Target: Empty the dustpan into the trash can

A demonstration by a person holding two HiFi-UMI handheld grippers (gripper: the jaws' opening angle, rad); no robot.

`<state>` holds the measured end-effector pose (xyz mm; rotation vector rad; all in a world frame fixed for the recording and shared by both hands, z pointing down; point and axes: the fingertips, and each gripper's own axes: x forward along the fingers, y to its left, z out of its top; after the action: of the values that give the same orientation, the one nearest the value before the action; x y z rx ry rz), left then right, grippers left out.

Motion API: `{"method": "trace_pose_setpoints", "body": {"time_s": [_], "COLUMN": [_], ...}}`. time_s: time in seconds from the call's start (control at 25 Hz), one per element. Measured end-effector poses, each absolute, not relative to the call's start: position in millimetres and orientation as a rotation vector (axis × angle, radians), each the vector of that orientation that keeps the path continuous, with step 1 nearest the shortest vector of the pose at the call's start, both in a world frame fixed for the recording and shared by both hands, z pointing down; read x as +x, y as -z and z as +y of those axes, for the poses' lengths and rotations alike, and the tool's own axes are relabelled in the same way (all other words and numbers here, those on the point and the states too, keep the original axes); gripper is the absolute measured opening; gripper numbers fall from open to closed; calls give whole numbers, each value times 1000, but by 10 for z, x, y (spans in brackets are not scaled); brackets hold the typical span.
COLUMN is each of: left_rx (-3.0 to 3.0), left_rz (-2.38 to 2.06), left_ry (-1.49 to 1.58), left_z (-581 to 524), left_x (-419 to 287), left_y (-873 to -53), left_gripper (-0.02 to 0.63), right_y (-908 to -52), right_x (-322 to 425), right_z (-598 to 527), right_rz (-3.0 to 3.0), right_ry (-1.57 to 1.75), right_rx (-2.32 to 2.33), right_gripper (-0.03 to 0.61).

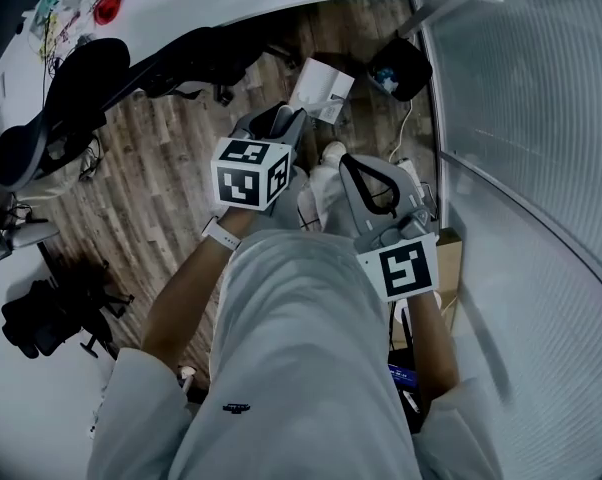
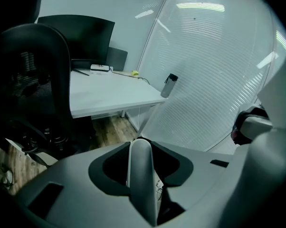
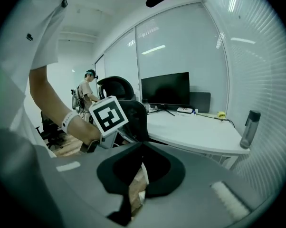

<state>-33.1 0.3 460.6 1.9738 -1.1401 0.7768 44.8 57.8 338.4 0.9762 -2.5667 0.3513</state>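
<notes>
Clamping a pale grey handle [image 2: 143,184] between its jaws, the left gripper [image 2: 141,144] pointed down, right gripper [image 3: 142,148] alongside had jaws pressed together (nothing in them), white dustpan [image 1: 321,90] lay just beyond, dark trash can [image 1: 401,68] stood near the glass wall [image 1: 541,118].

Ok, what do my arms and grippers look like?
The left gripper and right gripper are grey shells with black-lined openings; each carries a white cube with black square markers. You wear short white sleeves and a white wristband on the left.
</notes>
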Motion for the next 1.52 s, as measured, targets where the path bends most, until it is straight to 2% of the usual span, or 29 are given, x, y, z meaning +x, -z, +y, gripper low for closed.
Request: {"method": "trace_pose_setpoints", "body": {"time_s": [0.32, 0.48, 1.0, 1.32, 1.44, 1.52], "left_rx": [1947, 1926, 1908, 1918, 1927, 1931], "left_rz": [-1122, -1140, -1150, -1115, -1045, -1012], "left_ry": [-807, -844, -863, -888, -821, -802], "left_z": [-89, -71, -70, -48, -10, 29], "left_x": [-295, -316, -342, -172, -74, -46], "left_y": [-4987, -5081, -5308, -5370, -5435, -5398], "left_gripper": [133, 130, 130, 135, 150, 193], "right_y": [-3175, -3191, -3293, -3168, -3182, -3185], "right_x": [554, 575, 531, 562, 577, 567], "right_z": [474, 471, 577, 530, 517, 520], "right_rz": [-2741, -2757, -2684, -2766, -2736, -2723], "right_ry": [-663, -708, -548, -619, -575, -560], "right_rx": [1118, 1090, 1006, 1037, 1042, 1031], "right_gripper": [11, 11, 11, 11, 11, 11]}}
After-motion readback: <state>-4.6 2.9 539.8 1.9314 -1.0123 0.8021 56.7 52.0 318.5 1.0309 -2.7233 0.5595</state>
